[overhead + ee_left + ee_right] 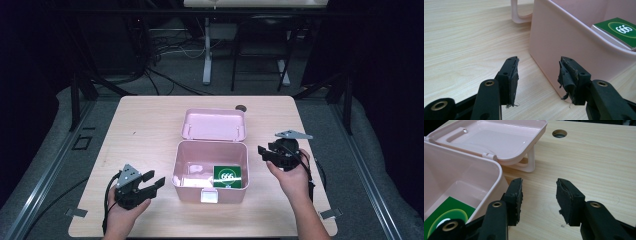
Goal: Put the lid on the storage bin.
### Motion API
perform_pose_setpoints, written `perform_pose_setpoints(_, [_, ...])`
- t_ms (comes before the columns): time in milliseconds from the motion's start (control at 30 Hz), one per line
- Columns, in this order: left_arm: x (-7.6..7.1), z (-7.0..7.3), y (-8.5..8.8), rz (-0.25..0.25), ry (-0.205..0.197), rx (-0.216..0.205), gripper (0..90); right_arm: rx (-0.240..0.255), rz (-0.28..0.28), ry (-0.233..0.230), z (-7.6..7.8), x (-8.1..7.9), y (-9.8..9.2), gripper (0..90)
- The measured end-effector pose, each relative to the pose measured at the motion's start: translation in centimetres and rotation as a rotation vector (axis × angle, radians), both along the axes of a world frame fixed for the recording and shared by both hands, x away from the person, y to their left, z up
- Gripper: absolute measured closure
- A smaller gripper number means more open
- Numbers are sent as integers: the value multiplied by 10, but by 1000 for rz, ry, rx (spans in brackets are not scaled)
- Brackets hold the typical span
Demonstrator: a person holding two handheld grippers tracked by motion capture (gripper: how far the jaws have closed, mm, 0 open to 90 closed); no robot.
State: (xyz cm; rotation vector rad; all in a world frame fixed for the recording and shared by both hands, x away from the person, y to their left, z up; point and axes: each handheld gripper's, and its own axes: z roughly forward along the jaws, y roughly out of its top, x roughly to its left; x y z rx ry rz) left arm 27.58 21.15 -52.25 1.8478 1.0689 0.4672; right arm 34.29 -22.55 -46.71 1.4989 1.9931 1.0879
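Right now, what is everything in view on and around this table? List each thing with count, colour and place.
box: one, pink, open, table centre.
lid: one, pink, swung back behind the box, resting on its handle.
latch: one, whitish, on the box's front wall.
packet: one, green with a white 666, on the box floor, right side.
table: one, light wood.
hole: one, round, at the table's far edge.
left gripper: black, jaws open, left of the box.
right gripper: black, jaws open, right of the box.
hands: two, one holding each gripper.

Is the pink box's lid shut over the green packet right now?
No, the lid lies swung open behind the pink box, and the green packet sits uncovered inside.
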Motion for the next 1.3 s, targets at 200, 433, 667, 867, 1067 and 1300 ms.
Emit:
perform_pose_setpoints(200, [1,5,2,7,-10,1,498,4,5,4,-3,1,3,561])
perform_pose_setpoints(433, [1,13,2,1,-27,-13,514,34,51,18,9,3,16,566])
perform_pose_setpoints(667, [2,29,-3,-21,-33,-28,555,-10,94,57,19,6,23,570])
perform_pose_setpoints(867, [7,38,-15,-45,-13,-14,561,-2,103,81,26,10,25,580])
perform_pose_setpoints(1067, [14,47,-23,-45,-14,-2,575,-1,106,102,30,16,26,595])
perform_pose_setpoints(1300, [20,54,-26,-64,0,-17,632,24,114,158,34,27,26,633])
